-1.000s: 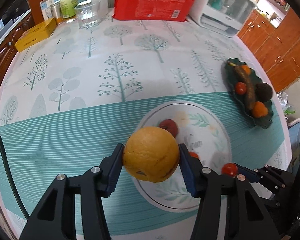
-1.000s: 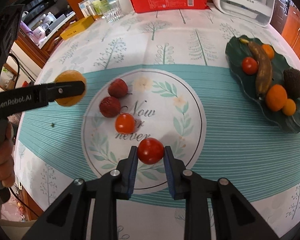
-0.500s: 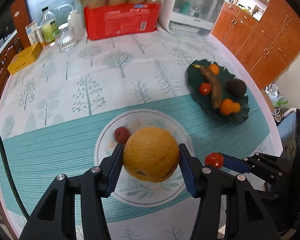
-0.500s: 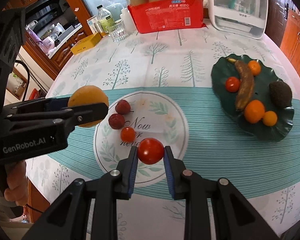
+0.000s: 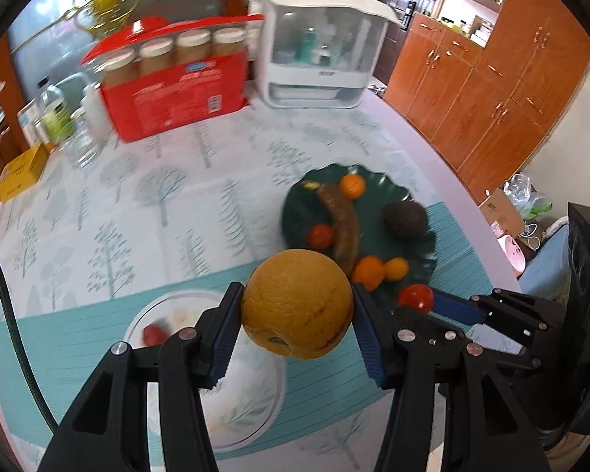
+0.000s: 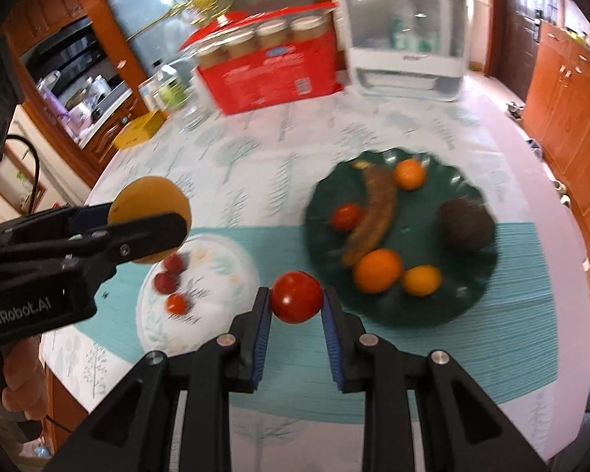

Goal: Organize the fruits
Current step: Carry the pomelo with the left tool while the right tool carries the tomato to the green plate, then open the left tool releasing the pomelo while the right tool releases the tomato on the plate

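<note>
Left wrist view: the left hand-held gripper (image 5: 297, 310) is clamped on an orange (image 5: 297, 305), its blue pads pressed to both sides of the fruit, held in the air above the bench (image 5: 169, 181). Beyond the orange sits a dark green plate (image 5: 377, 192) toward the bench's right edge, carrying a brown banana (image 5: 344, 224), an avocado (image 5: 407, 218), a tomato and small citrus fruits. Below and left of the orange lies a white plate (image 5: 247, 405) with a red fruit on it, blurred. At right, the right hand-held gripper (image 5: 423, 299) is clamped on a red tomato (image 5: 416, 295), near the green plate's near rim.

Right wrist view: the right hand-held gripper (image 6: 296, 303) grips the tomato (image 6: 296, 295) between its pads, held above the teal-striped cloth between the white plate (image 6: 220, 275) and the green plate (image 6: 464, 295). The left hand-held gripper (image 6: 149, 225) holds the orange (image 6: 147, 200) above the bench's left edge. Three small red fruits lie on the white plate. A red carton (image 6: 271, 74) stands at the bench's far edge.
</note>
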The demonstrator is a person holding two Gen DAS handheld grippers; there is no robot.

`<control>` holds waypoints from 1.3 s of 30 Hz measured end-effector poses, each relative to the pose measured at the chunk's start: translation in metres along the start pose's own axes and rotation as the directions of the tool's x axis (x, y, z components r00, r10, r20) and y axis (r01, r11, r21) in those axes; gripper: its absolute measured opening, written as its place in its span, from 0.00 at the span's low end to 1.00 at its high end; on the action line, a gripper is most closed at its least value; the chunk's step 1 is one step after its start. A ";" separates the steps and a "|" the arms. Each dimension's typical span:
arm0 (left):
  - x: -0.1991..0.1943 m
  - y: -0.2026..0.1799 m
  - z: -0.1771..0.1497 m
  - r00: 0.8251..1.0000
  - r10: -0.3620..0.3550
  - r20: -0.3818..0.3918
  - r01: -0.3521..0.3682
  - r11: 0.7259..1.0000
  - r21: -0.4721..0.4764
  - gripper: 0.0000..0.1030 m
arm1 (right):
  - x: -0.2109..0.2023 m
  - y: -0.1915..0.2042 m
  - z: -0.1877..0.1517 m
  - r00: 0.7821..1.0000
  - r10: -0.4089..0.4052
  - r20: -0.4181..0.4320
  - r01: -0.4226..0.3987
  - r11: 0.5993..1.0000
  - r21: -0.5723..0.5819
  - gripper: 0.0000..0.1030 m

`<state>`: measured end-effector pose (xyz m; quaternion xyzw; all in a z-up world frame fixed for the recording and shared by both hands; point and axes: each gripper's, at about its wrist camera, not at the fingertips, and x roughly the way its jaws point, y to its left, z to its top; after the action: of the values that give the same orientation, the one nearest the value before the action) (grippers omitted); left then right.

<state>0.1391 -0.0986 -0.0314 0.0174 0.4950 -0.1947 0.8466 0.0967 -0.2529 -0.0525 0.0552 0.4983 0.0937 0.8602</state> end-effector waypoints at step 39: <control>0.162 -0.100 0.060 0.993 0.034 -0.110 -0.027 0.998 0.064 0.65 | 0.088 -0.131 0.011 0.984 0.005 -0.178 0.010 0.997 0.082 0.31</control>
<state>0.2250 -0.2547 -0.1216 0.0621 0.5348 -0.1959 0.8196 0.1625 -0.3615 -0.1465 0.0813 0.5768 0.0765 0.8092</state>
